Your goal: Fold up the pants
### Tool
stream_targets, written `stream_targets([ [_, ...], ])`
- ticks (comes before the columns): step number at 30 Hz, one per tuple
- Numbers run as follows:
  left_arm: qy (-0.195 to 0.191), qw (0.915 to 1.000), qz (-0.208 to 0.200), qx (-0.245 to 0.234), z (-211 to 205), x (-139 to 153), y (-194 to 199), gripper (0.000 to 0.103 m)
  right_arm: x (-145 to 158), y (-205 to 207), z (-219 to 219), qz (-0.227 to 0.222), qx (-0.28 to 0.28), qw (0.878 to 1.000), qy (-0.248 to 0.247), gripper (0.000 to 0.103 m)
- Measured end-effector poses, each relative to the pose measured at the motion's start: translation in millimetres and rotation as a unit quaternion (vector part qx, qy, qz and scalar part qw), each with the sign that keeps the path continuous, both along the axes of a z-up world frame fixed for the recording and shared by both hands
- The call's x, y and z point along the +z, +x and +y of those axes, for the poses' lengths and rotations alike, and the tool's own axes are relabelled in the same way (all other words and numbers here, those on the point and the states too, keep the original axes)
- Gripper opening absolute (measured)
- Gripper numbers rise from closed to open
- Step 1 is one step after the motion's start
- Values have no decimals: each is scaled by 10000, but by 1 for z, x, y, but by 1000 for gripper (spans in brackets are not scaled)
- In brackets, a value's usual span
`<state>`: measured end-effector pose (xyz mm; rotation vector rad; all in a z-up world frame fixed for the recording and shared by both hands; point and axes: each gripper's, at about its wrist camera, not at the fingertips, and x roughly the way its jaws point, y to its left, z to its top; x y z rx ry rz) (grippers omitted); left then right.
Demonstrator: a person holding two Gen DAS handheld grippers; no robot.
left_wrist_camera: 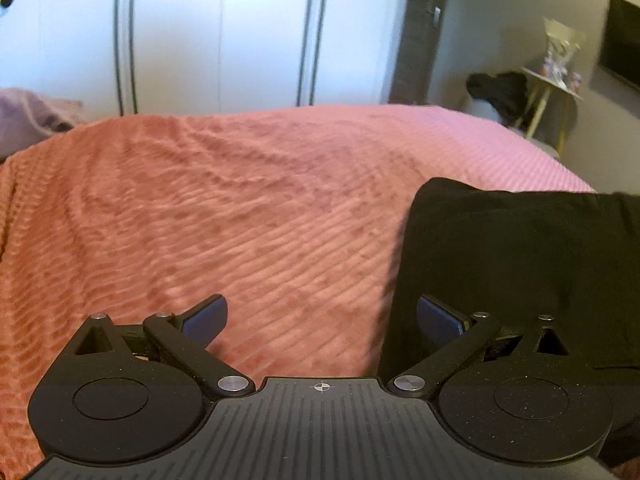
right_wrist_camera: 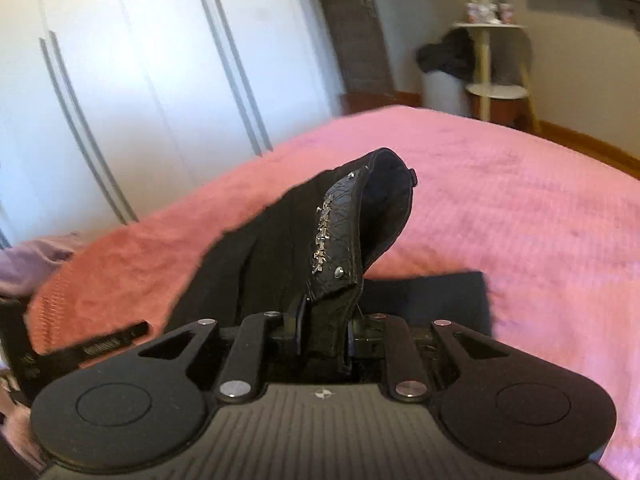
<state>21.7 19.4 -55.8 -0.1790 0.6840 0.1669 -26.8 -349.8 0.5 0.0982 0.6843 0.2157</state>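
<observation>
From my left wrist, my left hand-held gripper (left_wrist_camera: 322, 318) is spread wide over the pink bed (left_wrist_camera: 240, 200), holding nothing, with the black pants (left_wrist_camera: 512, 264) lying just to its right. From my right wrist, my right hand-held gripper (right_wrist_camera: 322, 330) pinches the studded edge of the pants (right_wrist_camera: 340, 232), lifted off the bed (right_wrist_camera: 520, 208). I judge 1 fold is under way; next, carry this edge across and lay it flat.

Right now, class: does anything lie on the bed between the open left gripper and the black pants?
Nothing visible. Only bare pink blanket separates the left gripper from the pants, just to its right.
</observation>
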Motion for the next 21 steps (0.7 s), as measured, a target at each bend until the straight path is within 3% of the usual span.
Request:
stream_targets([
  [2, 78, 9997, -41, -219, -8, 1, 0, 103, -13, 1, -2, 132, -239, 9987, -438, 18],
  [4, 67, 9986, -63, -525, -17, 0, -1, 103, -31, 16, -16, 771, -698, 9938, -402, 21],
  [5, -17, 9970, -19, -774, -21, -2, 0, 103, -38, 25, -24, 1158, -916, 9885, -317, 27],
  [6, -146, 9944, 87, -1044, -24, -4, 2, 103, -44, 33, -31, 1493, -1131, 9820, -234, 41],
  [7, -119, 9943, 166, -1045, -25, -6, 4, 103, -46, 36, -35, 1606, -1242, 9791, -145, 45],
  [9, -291, 9947, 46, -985, -18, -1, 1, 103, -36, 31, -39, 1409, -1249, 9820, -117, 48],
  [12, -422, 9959, -702, -382, -6, 15, -15, 103, -19, 15, -40, 887, -1626, 9796, -786, 63],
  [14, -714, 9922, -802, -636, -9, 20, -10, 103, -8, 8, -36, 445, -1434, 9870, -580, 63],
  [16, -856, 9898, -628, -954, -21, 18, 2, 103, -4, 11, -23, 243, -1012, 9943, -218, 62],
  [20, -619, 9878, -202, -1414, -52, 0, 29, 103, -11, 37, 21, 33, -476, 9979, -447, 32],
  [21, -562, 9882, -49, -1424, -55, -6, 33, 103, -15, 48, 27, 9, -482, 9977, -479, 29],
])
